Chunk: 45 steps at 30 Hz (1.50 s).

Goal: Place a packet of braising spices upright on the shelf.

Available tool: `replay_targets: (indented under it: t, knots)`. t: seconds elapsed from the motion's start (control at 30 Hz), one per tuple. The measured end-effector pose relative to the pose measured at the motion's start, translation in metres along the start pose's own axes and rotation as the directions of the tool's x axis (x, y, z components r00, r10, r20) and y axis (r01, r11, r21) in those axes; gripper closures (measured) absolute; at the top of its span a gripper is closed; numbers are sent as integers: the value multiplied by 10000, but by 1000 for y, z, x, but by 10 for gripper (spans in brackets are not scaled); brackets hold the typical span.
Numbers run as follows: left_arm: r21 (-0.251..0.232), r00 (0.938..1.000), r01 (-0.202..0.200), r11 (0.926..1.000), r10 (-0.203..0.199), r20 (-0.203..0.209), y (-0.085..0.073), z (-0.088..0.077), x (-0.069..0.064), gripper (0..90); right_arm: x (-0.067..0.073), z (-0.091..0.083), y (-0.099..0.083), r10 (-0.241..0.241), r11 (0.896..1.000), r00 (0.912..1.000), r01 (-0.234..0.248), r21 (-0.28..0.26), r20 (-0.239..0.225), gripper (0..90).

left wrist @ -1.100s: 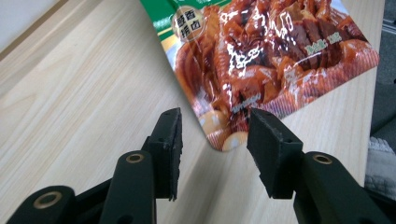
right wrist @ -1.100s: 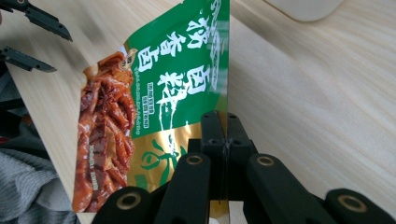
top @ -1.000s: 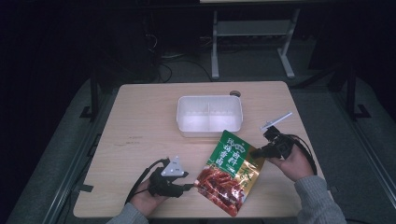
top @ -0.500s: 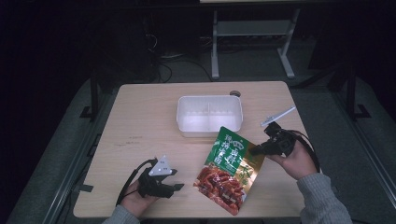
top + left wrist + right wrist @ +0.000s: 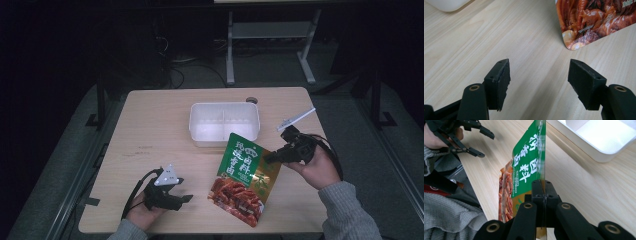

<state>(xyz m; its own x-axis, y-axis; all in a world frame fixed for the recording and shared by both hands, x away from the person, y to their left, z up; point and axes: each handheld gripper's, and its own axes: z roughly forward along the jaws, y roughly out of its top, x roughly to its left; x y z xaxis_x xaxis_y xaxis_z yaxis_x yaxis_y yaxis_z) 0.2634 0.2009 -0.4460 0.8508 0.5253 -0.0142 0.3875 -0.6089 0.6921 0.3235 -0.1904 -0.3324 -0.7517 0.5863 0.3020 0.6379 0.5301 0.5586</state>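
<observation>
Two tongs: my right tongs (image 5: 543, 192) clamp the seasoning pouch (image 5: 245, 177); left tongs (image 5: 539, 80), just opening, hold nothing; lift steadily toward the white tub (image 5: 225, 122).

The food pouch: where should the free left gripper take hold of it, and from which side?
Probably the bottom corner of the food pouch, from the person's left: it is flat, thin and nearest the open left gripper. The right gripper pinches the opposite edge.
</observation>
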Motion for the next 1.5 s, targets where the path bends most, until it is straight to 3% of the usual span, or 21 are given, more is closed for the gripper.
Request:
replay_targets:
  t: [0.4,0.97,1.1,1.3,1.5]
  knots:
    - [6,9999,69,10000,-69,-84,-2,0,4,318,9,-9,7,-269,9994,9988,260,-211,-416,896]
    - [-13,9998,98,10000,-98,-195,-3,-2,6,309,41,-28,29,-1159,9921,9898,1113,-571,-835,898]
    - [-17,9997,128,9999,-128,-220,-4,-2,7,305,47,-33,38,-1290,9908,9891,1256,-513,-706,898]
    - [7,9997,104,9999,-104,-234,-4,-2,8,304,46,-43,47,-1110,9931,9931,1094,-414,-367,897]
    - [-45,9996,95,9999,-96,-268,-4,-3,8,303,43,-51,58,-980,9931,9937,941,-693,-539,898]
